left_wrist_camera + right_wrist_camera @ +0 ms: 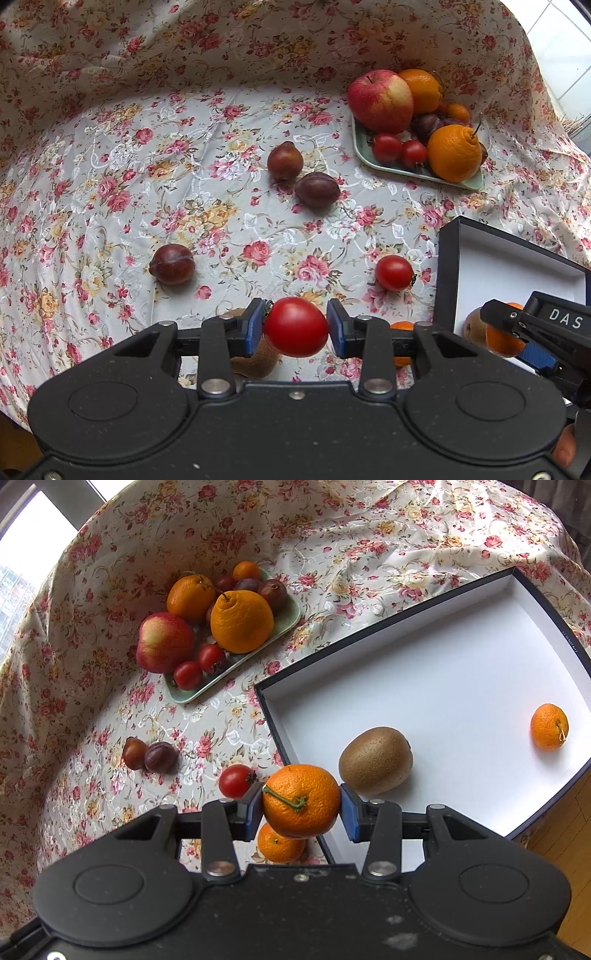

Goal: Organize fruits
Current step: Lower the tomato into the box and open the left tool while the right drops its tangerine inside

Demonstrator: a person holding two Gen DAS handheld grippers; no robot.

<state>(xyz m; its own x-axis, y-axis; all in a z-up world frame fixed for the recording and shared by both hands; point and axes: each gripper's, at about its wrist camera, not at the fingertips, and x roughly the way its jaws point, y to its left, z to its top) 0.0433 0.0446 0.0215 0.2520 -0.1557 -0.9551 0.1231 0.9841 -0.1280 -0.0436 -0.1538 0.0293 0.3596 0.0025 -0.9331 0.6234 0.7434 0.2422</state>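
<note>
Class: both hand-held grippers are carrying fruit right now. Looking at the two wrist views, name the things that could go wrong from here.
1. The tomato is pinched between the left hand-held gripper's pads; squeezing harder could bruise or split it.
2. The mandarin in the right hand-held gripper hangs over the box edge; dropped early, it may land outside.
3. Inside, it could roll into the kiwi.

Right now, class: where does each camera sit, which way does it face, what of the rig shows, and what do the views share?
Left wrist: behind the left tongs, facing the cloth; they grip a tomato; right tongs at the right edge.
Right wrist: behind the right tongs, facing the box; they grip a mandarin.
Shared: tray, box.
</note>
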